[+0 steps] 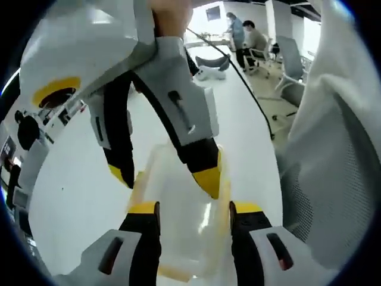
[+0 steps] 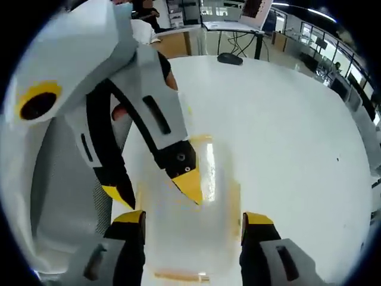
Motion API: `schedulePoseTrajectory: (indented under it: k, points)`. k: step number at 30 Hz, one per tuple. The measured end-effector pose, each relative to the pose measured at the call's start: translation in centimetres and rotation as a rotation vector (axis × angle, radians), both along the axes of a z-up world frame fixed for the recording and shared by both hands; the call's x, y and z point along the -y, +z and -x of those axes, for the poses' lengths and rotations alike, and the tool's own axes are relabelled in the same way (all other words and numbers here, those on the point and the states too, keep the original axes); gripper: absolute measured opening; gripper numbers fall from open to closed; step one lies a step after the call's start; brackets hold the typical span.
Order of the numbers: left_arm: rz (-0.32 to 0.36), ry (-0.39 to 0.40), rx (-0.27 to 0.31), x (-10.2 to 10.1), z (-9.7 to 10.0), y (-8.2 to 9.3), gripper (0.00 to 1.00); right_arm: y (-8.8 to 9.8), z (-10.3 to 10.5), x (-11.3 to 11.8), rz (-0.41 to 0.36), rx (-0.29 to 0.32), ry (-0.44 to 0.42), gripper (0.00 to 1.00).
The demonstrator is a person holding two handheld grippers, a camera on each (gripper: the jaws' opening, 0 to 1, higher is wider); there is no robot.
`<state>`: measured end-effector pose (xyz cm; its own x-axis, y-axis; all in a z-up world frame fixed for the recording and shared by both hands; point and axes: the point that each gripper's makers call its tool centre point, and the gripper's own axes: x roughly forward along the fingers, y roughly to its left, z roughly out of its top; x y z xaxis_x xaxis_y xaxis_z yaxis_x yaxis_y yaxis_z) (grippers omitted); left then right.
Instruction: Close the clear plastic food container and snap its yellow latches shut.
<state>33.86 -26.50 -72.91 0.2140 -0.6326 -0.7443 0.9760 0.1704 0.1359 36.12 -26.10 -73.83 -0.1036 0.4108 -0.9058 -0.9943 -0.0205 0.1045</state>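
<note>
White tabletop (image 2: pixel 297 131) all around, and the clear plastic container (image 2: pixel 190 226) sits on it between both tools. Left gripper (image 1: pixel 195 214) straddles the container, jaws apart and holding nothing; right gripper (image 2: pixel 191 223) does the same from the opposite end. It looks light, thin-walled and slippery, so press down on the lid, then push each yellow latch (image 2: pixel 178 276) at its edge.

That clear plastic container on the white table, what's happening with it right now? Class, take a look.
A person is working the clear plastic container with two handheld grippers, one from each side. The left gripper and right gripper both have their jaws spread wide, straddling the container. Each gripper's yellow tips reach down over the container opposite the other, apparently pressing at its lid or yellow latches. Whether the latches are snapped can't be told.
</note>
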Motion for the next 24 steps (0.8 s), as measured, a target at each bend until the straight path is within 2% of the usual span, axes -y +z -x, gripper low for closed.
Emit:
schedulePoseTrajectory:
  k: [3, 8, 10, 12, 16, 17, 20, 24]
  points:
    - [0.006, 0.013, -0.006, -0.1, 0.1, 0.1, 0.46, 0.0, -0.4, 0.5, -0.003, 0.017, -0.020, 0.70]
    - [0.023, 0.039, -0.030, -0.2, 0.1, 0.2, 0.48, 0.2, -0.3, 0.7, -0.028, 0.025, -0.040, 0.69]
    - [0.029, 0.053, -0.032, -0.4, 0.0, 0.3, 0.48, 0.6, -0.1, 0.4, -0.058, 0.011, -0.066, 0.73]
    - [0.044, 0.059, -0.034, -0.5, -0.1, 0.6, 0.49, 1.0, 0.1, 0.2, -0.090, 0.000, -0.089, 0.72]
    - [0.099, 0.074, -0.041, -0.4, -0.2, 1.5, 0.51, 1.5, 0.0, 0.0, -0.134, 0.038, -0.113, 0.72]
    - [0.120, 0.097, -0.065, -0.4, -0.2, 1.6, 0.51, 1.7, 0.1, -0.1, -0.154, 0.035, -0.128, 0.71]
    - [0.125, 0.120, -0.064, -0.9, -0.7, 1.7, 0.54, 2.0, 0.2, -0.1, -0.188, 0.044, -0.143, 0.70]
    - [0.147, 0.144, -0.076, -1.5, -0.8, 2.1, 0.57, 2.6, 0.4, -0.2, -0.249, 0.058, -0.189, 0.74]
